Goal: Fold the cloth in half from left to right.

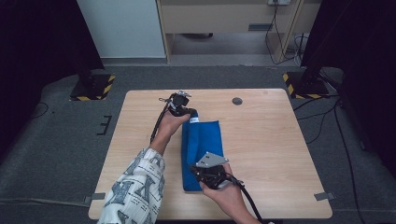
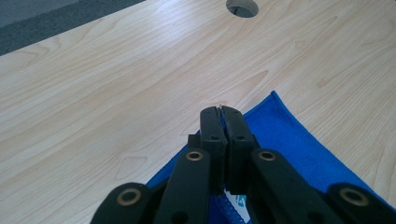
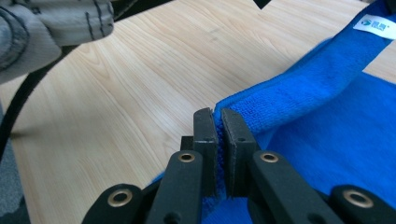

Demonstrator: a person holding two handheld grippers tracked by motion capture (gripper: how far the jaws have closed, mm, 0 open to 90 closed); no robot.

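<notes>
Blue towel [image 1: 201, 149] lies folded on the table [image 1: 280, 154], left of centre; long axis runs from your near edge to the far edge, label end far. Mid-fold, by my reading: your left gripper [image 2: 219, 112] is clamped on the far corner, your right gripper [image 3: 218, 116] on the near edge. Next move calls for carrying both corners across together, evenly, before letting go.

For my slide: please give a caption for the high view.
Both tongs, left and right, grip a blue cloth on a wooden table.
</notes>
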